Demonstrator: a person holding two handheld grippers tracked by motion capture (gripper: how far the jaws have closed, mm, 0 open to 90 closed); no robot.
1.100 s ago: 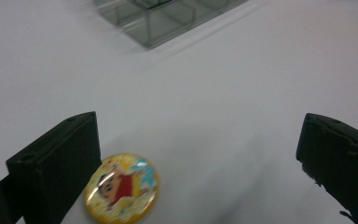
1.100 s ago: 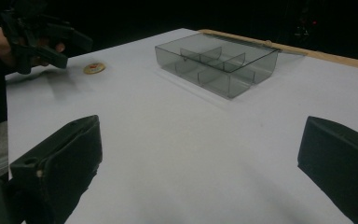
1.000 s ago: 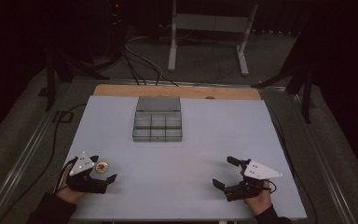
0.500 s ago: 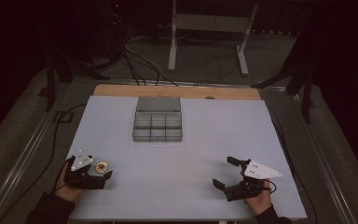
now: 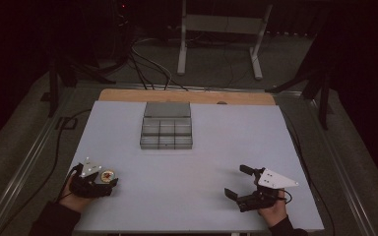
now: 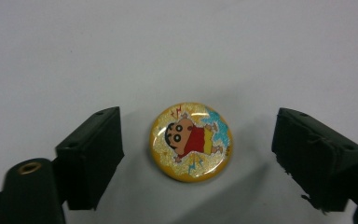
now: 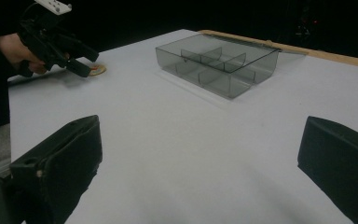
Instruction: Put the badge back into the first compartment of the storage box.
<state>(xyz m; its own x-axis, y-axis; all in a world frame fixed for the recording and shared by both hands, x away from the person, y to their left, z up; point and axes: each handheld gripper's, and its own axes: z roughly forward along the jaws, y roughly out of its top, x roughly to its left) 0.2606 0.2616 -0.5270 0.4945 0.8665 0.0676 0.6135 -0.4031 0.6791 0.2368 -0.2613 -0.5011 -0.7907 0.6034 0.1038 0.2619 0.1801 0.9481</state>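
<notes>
Between left tongs point(image 6: 196, 154), untouched: round badge point(image 6: 191, 141), jaws closing.

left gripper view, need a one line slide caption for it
Left tool with jaws just closing around a round yellow cartoon badge lying flat on the white table, pads not yet touching.

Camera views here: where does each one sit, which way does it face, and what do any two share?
High view: above the person's table edge, facing forward and down on the table; both hands, left tongs, right tongs.
Left gripper view: on the left tongs, facing down at the badge between open jaws, which have just been closing.
Right gripper view: on the right tongs, facing across the table at the divided tray.
Shared: high and right gripper views both show tray and badge.
</notes>
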